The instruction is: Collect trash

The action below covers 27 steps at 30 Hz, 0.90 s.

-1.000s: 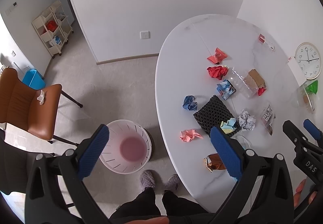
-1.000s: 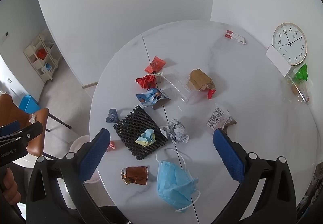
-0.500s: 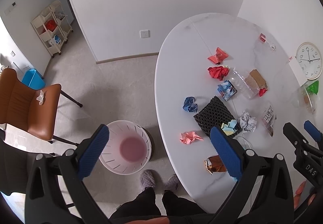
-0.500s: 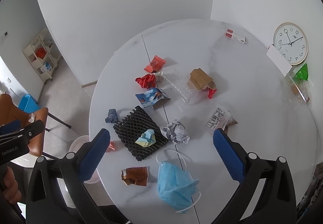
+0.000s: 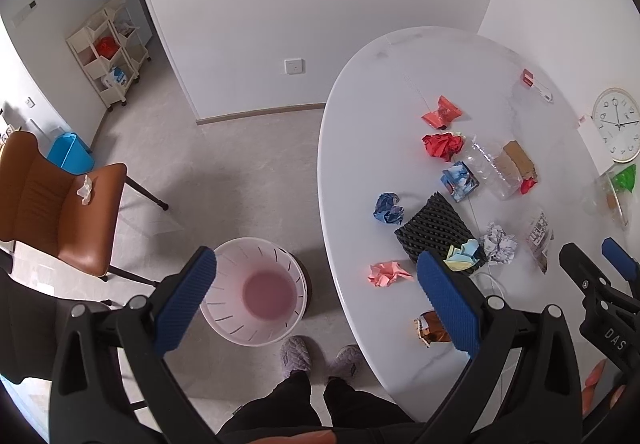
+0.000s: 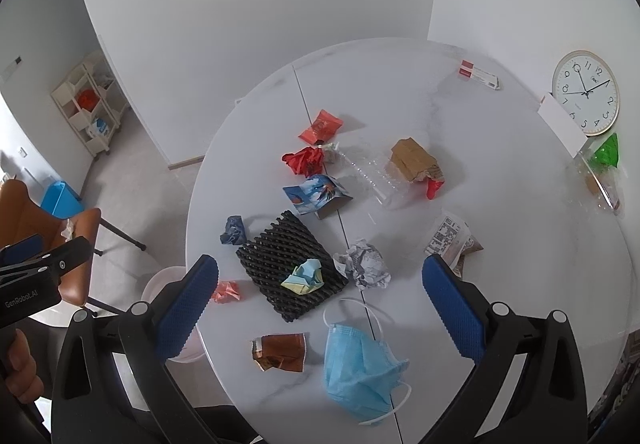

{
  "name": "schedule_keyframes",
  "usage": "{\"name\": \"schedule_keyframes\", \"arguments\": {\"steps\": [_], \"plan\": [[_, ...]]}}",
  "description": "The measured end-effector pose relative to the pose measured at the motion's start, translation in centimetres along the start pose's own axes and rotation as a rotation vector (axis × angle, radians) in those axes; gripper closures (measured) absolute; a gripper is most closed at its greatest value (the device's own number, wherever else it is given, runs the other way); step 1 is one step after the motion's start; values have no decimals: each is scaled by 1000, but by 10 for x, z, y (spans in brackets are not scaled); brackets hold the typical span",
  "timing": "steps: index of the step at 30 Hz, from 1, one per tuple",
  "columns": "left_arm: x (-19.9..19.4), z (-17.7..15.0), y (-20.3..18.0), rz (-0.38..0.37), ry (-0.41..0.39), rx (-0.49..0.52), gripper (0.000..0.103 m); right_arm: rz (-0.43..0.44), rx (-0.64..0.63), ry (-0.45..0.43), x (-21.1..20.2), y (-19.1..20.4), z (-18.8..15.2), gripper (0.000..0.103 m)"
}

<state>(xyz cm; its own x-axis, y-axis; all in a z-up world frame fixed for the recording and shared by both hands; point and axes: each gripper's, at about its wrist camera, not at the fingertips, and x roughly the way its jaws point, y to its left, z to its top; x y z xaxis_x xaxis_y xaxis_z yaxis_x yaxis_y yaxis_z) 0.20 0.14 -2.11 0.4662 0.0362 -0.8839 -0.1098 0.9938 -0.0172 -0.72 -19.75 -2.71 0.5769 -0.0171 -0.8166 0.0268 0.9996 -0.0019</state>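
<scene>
Trash lies scattered on the white round table (image 6: 500, 244): a blue face mask (image 6: 360, 368), a brown foil wrapper (image 6: 280, 352), a black foam net (image 6: 290, 264) with a yellow-blue paper wad (image 6: 304, 276) on it, a grey paper ball (image 6: 364, 264), a pink wad (image 5: 388, 273), a blue wad (image 5: 388, 208), red wrappers (image 6: 306, 160) and a clear bottle (image 6: 372, 174). A white-pink bin (image 5: 256, 290) stands on the floor by the table. My left gripper (image 5: 316, 304) is open and empty, high above the bin and table edge. My right gripper (image 6: 320, 308) is open and empty above the mask.
A brown chair (image 5: 60, 204) with a tissue stands left of the bin. A wall clock (image 6: 586, 92), a green bag (image 6: 606, 152) and a small box (image 6: 478, 73) sit at the table's far side. A shelf cart (image 5: 108, 52) and a blue bin (image 5: 70, 156) stand by the wall. The person's feet (image 5: 320, 356) are near the bin.
Both grippers have drifted slightly, so the table items sit a little lower in the views. Both stay open and empty.
</scene>
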Motion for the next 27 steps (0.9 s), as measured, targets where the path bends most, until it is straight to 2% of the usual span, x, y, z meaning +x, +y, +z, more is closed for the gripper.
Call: {"name": "schedule_keyframes", "arguments": {"steps": [27], "plan": [[-1, 3, 3, 5, 2, -6, 7, 15, -18, -6, -1, 14, 2, 2]]}}
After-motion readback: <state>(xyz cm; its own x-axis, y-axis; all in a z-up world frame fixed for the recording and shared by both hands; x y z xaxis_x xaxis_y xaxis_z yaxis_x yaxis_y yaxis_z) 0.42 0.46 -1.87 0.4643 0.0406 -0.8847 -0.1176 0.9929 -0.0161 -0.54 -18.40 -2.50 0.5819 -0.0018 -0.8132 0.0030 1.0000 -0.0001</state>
